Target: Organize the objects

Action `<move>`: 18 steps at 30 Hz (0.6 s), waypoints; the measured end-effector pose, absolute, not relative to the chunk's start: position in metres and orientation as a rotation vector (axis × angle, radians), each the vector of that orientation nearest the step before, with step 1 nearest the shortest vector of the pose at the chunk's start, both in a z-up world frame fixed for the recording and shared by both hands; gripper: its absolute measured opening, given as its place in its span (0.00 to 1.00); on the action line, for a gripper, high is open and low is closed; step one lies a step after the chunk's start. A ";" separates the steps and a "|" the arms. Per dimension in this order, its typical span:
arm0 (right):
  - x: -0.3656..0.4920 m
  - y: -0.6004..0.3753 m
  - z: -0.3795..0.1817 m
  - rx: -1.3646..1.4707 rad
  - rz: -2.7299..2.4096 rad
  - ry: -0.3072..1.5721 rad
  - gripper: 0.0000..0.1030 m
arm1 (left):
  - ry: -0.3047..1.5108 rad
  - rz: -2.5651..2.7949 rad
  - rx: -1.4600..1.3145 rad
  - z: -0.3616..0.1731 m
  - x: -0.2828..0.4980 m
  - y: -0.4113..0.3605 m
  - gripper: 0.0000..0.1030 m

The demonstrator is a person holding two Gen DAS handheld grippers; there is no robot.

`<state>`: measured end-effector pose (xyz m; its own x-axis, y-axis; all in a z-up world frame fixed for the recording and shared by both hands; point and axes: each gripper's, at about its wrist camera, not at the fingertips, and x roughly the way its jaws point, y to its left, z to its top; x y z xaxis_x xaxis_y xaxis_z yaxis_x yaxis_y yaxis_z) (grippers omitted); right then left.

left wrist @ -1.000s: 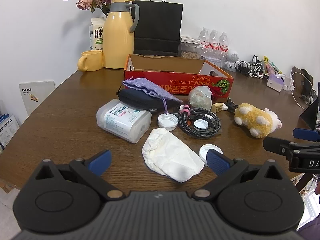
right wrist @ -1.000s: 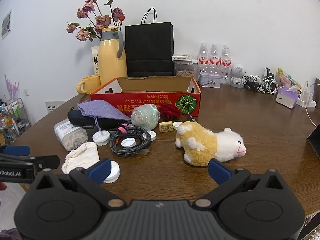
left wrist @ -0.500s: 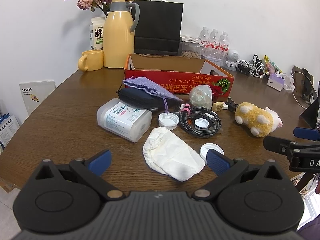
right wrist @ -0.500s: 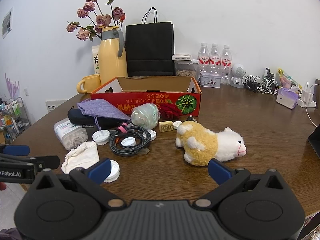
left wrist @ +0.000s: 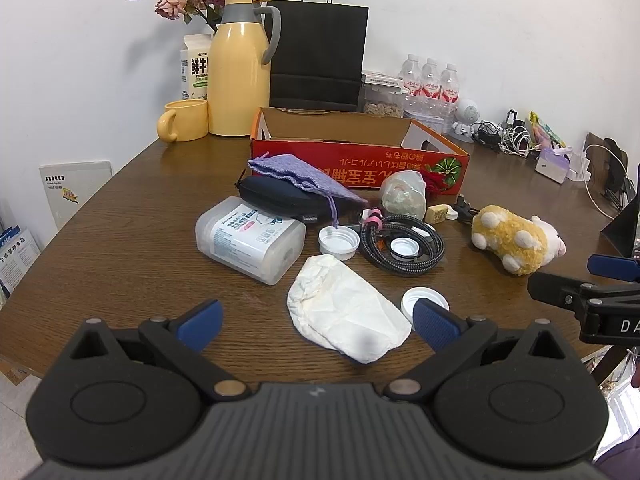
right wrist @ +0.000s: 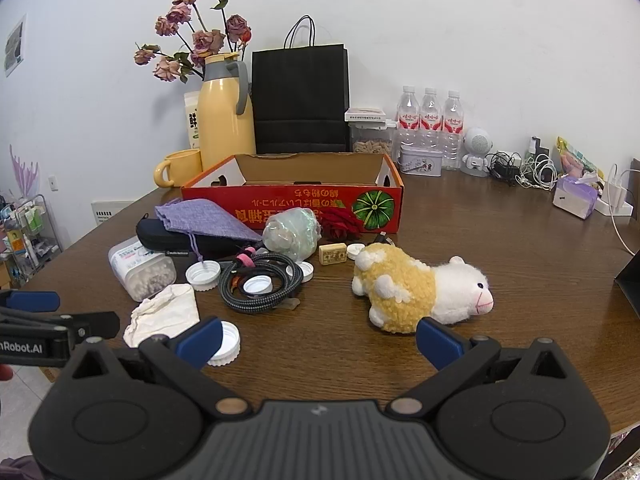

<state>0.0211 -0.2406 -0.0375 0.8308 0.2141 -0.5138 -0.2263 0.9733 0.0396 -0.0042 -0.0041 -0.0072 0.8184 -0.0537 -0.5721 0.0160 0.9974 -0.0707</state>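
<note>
Both claws, left claw (left wrist: 316,318) and right claw (right wrist: 318,338), hover released and empty over a cluttered tabletop (left wrist: 132,236), the box (right wrist: 292,196) at 12 o'clock unfilled; a careless reach for the pouch (left wrist: 346,310) could scatter loose caps (right wrist: 226,344).

The dark brown grained wooden table (left wrist: 120,240) looks smooth with a soft sheen, the red printed cardboard box (left wrist: 360,160) matt, the fleecy yellow-and-white plush sheep (right wrist: 420,288) woolly, and the crumpled white cloth pouch (left wrist: 344,312) soft.
</note>
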 end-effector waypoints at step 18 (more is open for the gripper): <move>0.022 -0.239 -0.036 -0.027 0.236 0.543 1.00 | 0.611 -0.038 -0.063 -0.007 -0.004 -0.004 1.00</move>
